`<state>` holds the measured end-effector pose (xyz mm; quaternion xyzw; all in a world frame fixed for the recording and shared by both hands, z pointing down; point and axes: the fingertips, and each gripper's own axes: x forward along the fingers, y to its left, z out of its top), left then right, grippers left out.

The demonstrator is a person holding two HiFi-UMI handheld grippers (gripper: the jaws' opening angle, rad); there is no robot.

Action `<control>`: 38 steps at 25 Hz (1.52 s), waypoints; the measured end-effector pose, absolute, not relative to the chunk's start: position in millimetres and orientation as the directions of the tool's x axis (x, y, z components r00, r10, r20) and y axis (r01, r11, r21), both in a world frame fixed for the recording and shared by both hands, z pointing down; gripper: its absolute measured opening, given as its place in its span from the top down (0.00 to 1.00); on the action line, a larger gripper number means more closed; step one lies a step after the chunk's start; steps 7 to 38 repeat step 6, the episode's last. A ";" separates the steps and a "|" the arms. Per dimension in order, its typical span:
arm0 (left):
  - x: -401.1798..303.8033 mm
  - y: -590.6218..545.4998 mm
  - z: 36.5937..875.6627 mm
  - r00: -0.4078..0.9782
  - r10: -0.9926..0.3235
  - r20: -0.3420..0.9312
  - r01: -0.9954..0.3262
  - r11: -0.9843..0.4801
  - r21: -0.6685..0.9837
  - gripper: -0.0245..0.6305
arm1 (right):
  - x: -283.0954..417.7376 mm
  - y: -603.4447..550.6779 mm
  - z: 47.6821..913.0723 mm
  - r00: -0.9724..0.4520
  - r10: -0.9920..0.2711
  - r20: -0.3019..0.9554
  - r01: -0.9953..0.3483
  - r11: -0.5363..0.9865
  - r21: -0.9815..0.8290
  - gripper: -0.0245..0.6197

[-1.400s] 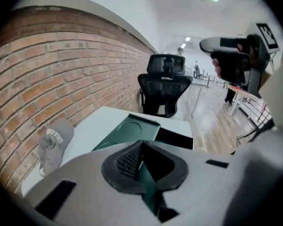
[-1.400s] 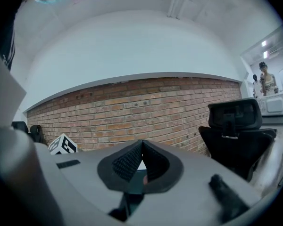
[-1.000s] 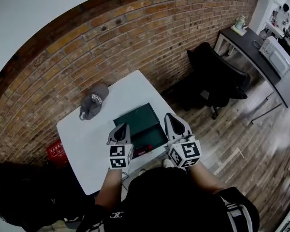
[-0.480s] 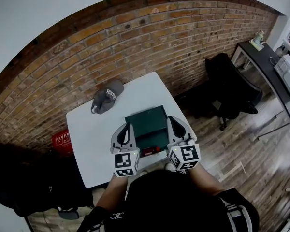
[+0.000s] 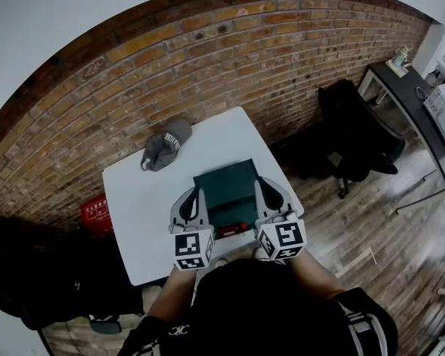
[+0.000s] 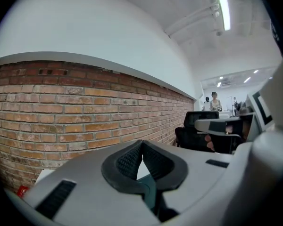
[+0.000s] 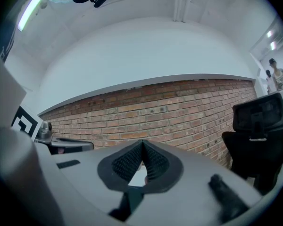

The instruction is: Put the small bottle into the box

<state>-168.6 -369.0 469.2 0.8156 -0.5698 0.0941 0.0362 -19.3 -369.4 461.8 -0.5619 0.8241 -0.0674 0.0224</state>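
A dark green open box (image 5: 224,188) stands in the middle of the white table (image 5: 137,199). A small red bottle (image 5: 228,231) lies at the box's near edge, between my two grippers; whether it is inside or just in front I cannot tell. My left gripper (image 5: 193,193) is held left of the box, shut and empty. My right gripper (image 5: 265,183) is held right of the box, also shut and empty. In the left gripper view the pads (image 6: 132,161) meet at their tips, and in the right gripper view the pads (image 7: 153,161) do as well.
A grey cap (image 5: 165,144) lies at the table's far left corner. A brick wall (image 5: 208,58) runs behind the table. A red crate (image 5: 94,215) stands on the floor at the left, and a black office chair (image 5: 352,136) and a dark desk (image 5: 408,87) stand at the right.
The head view has swung, so the table sits more to the middle. Both grippers keep their places either side of the box and stay shut.
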 end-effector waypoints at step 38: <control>-166.3 -370.4 470.6 0.344 -0.919 0.192 -0.932 -0.358 -0.047 0.94 | -18.0 -372.1 462.4 -0.356 -0.934 0.042 -0.929 0.348 -0.125 0.92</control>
